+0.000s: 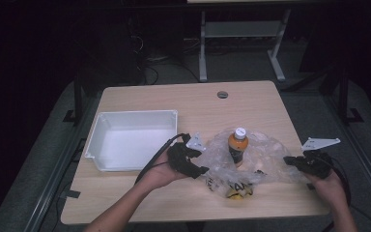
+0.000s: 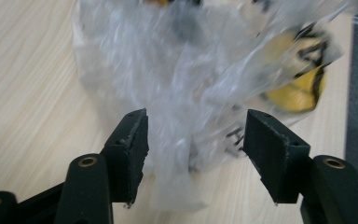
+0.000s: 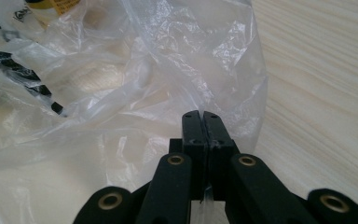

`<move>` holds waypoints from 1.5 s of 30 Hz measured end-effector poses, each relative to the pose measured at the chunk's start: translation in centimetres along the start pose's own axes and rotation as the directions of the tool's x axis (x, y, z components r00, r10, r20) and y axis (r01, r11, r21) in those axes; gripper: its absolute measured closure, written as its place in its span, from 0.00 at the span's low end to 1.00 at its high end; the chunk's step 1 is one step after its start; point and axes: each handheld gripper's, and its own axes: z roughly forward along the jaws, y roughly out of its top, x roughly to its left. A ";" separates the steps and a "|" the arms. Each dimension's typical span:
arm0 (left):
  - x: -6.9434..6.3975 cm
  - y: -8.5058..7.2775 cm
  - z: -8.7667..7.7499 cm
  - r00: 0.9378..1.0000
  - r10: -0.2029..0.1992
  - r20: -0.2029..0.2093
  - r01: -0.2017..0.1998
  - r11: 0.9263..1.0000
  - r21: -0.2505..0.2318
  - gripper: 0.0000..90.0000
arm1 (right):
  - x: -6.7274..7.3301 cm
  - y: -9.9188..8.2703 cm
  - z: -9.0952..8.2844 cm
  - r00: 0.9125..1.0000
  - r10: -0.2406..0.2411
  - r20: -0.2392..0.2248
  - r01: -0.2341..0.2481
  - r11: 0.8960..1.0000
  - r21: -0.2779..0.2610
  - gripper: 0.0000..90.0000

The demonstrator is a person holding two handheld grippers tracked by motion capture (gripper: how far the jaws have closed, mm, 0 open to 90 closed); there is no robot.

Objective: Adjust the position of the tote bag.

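Wooden table in dark room | clear plastic bag lies at front, orange bottle upright inside | right gripper clenched on bag edge | left gripper released, film between jaws | advice: regrip left side near opening, keep bottle standing.

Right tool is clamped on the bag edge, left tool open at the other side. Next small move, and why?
Probably bring the left tool forward and shut it on the plastic bag. Its jaws stand apart with crumpled film between them, not pressed. The right tool is shut on the bag's far edge, and the orange bottle stands upright inside. A second hold would let the mouth be spread.
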 end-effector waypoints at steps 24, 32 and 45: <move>0.2 0.9 6.7 0.999 -0.010 -0.033 0.011 1.000 0.023 0.51 | 3.4 5.6 -2.6 0.989 -0.138 -0.051 0.126 0.974 -0.190 0.39; 0.6 0.2 7.5 0.999 -0.014 -0.035 0.015 0.999 0.042 0.69 | 3.3 10.8 2.2 0.971 -0.225 -0.078 0.221 0.974 -0.057 0.47; 1.1 -0.4 8.4 0.996 -0.069 -0.058 0.074 0.994 0.078 0.77 | 1.8 12.0 8.4 0.972 -0.124 -0.202 0.136 0.990 0.047 0.87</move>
